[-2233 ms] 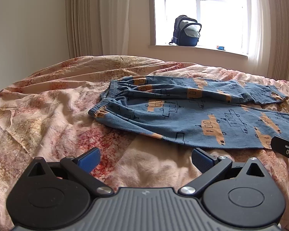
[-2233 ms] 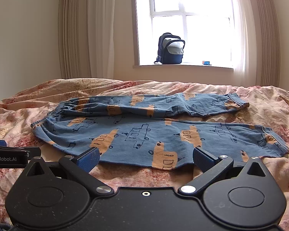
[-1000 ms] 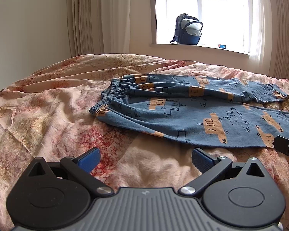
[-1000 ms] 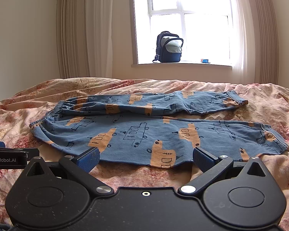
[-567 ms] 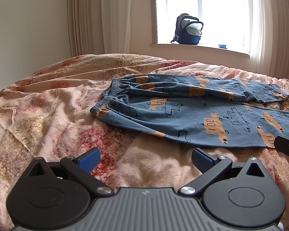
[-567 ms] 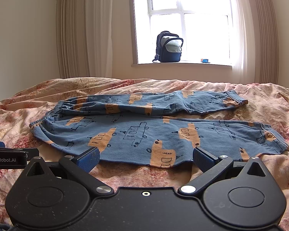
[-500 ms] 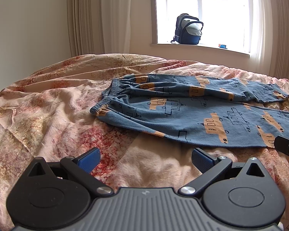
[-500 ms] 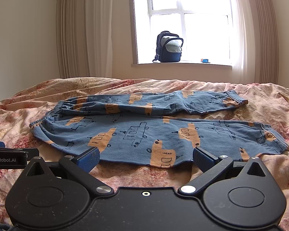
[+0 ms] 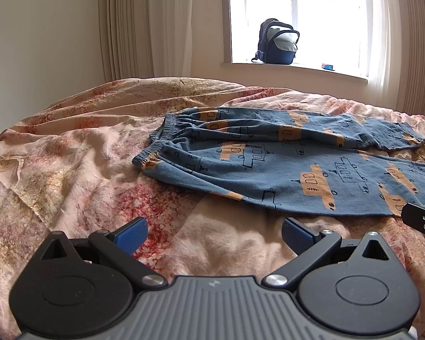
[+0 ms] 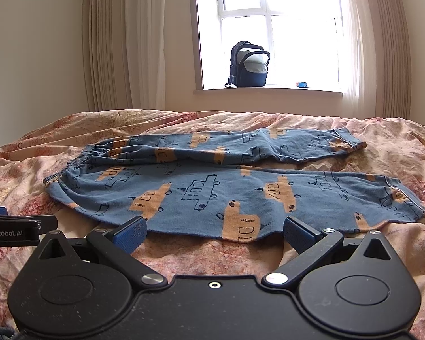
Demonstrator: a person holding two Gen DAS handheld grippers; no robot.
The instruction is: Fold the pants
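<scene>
Blue pants [image 9: 283, 164] with orange boat prints lie spread flat on the bed, waistband to the left, both legs running right; they also show in the right wrist view [image 10: 212, 187]. My left gripper [image 9: 214, 233] is open and empty, above bare bedding short of the pants' near edge. My right gripper [image 10: 214, 232] is open and empty, its fingertips just at the near edge of the closer leg. The right gripper's side shows at the left view's right edge [image 9: 422, 221]. The left gripper's side shows at the right view's left edge [image 10: 14, 228].
The bed has a crumpled pink floral cover [image 9: 70, 170]. A dark blue backpack [image 10: 249, 65] stands on the windowsill behind the bed, with a small blue object [image 10: 302, 84] beside it. Curtains hang on both sides of the window.
Both views have shifted very slightly since 2.2 s ago; the pants sit a little lower in the frames. In the last second nothing has visibly moved.
</scene>
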